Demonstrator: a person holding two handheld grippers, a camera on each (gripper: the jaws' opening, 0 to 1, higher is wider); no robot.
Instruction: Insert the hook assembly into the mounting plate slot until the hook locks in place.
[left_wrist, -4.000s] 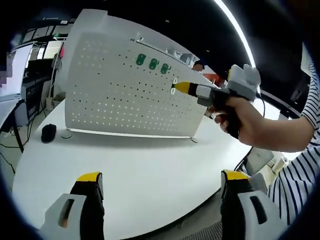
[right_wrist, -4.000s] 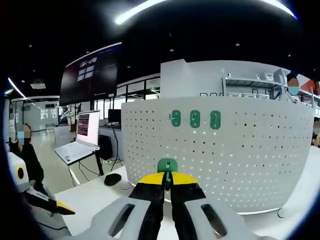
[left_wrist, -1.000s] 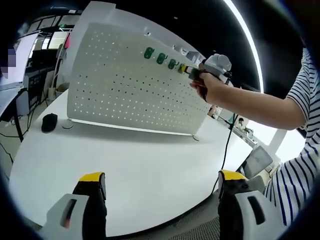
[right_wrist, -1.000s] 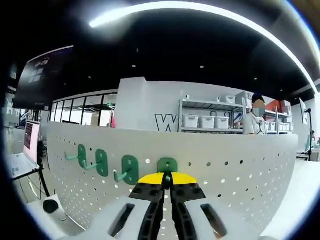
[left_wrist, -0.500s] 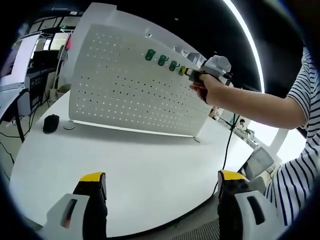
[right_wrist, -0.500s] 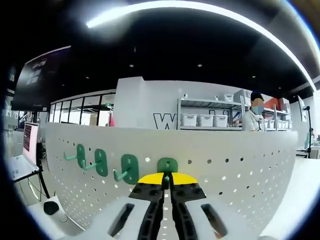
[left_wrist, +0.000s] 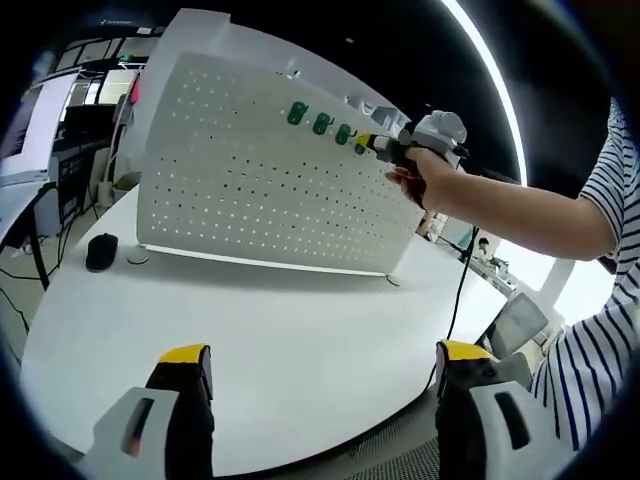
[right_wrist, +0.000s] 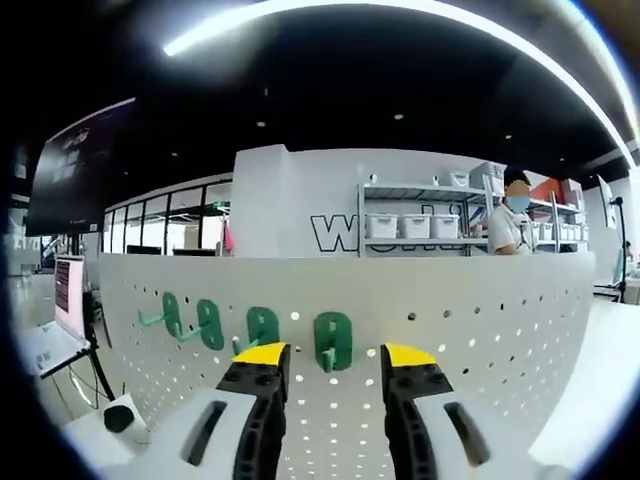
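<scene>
- Your right tool (right_wrist: 335, 358) has parted its jaws since half a second ago, when they pinched the green hook (right_wrist: 333, 341); it now grips nothing.
- The hook sits on the white mounting plate (right_wrist: 480, 350), fourth in the row, between the spread jaws.
- Your left tool (left_wrist: 320, 365) hangs wide open and empty above the desk (left_wrist: 260, 320).

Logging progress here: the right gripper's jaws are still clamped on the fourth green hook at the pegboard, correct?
Not quite. The right gripper view shows the right gripper with its jaws open, standing apart on either side of the fourth green hook, which sits on the pegboard beside three others. It is at the pegboard, as you said.
</scene>
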